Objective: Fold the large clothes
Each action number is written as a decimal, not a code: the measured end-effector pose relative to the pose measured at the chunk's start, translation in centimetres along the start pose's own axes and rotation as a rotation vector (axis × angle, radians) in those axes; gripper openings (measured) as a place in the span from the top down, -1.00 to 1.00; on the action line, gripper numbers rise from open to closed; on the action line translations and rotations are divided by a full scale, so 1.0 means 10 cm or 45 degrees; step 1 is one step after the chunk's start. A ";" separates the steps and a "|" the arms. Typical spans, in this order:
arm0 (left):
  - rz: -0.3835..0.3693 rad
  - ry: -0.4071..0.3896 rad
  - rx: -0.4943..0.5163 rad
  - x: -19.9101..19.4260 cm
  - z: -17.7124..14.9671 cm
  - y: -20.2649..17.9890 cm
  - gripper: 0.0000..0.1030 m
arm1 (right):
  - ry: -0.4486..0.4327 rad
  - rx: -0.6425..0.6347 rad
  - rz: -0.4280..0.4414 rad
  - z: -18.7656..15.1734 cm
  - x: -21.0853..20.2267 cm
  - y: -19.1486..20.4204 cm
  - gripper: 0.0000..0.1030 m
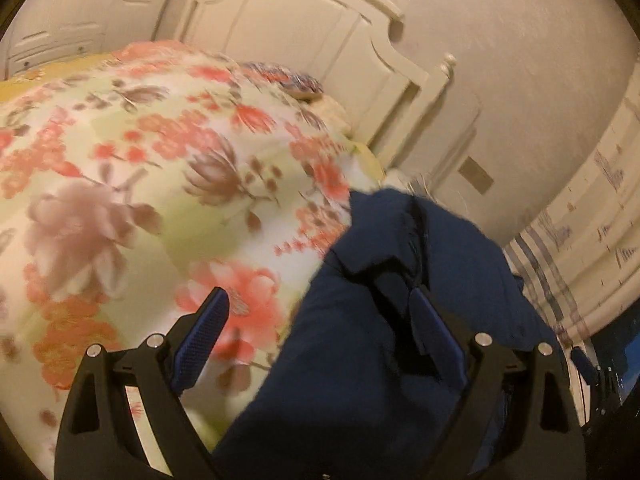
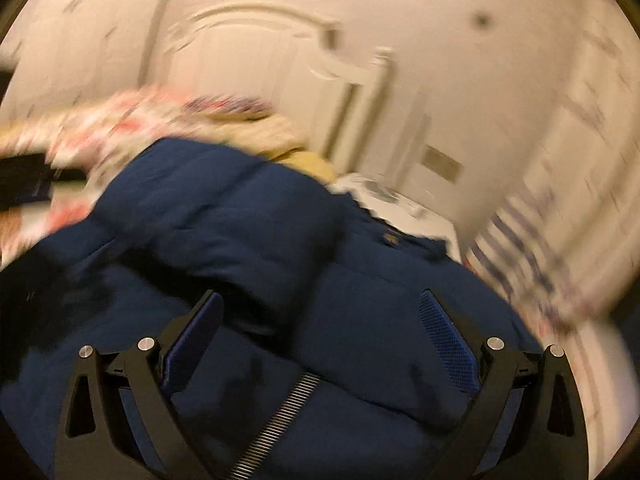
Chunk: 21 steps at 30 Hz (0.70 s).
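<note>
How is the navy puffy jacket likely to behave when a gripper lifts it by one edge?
The navy jacket looks quilted and padded, so probably floppy yet bulky, sagging rather than holding shape. Its smooth shell may slip on the floral bedspread. Probably light for its bulk.

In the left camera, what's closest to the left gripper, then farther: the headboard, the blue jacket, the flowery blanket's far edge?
1. Blue jacket, between the left gripper's fingers, right side.
2. Flowery blanket's far edge, upper left.
3. Headboard, top, behind the bed.

Your jacket point(image 2: 248, 240) lies on the bedspread point(image 1: 140, 168), at its right edge. Behind the bedspread stands the headboard point(image 1: 304, 28), with a pillow point(image 1: 296, 82) just before it. A curtain point(image 1: 592, 216) hangs right of the bedspread.
</note>
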<state>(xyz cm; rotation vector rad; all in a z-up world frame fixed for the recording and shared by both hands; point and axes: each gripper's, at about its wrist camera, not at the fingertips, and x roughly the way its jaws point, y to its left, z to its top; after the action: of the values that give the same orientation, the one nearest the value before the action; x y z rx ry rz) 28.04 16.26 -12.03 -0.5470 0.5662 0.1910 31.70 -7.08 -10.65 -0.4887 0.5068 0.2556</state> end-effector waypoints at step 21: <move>0.053 -0.077 -0.061 -0.12 0.06 0.14 -0.76 | -0.137 0.323 0.400 0.58 0.00 -0.27 0.29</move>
<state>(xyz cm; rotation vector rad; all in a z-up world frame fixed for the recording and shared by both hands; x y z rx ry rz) 26.88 17.71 -11.57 -0.5745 0.5154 0.2604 34.93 -6.51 -5.18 -0.1457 0.5017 0.5088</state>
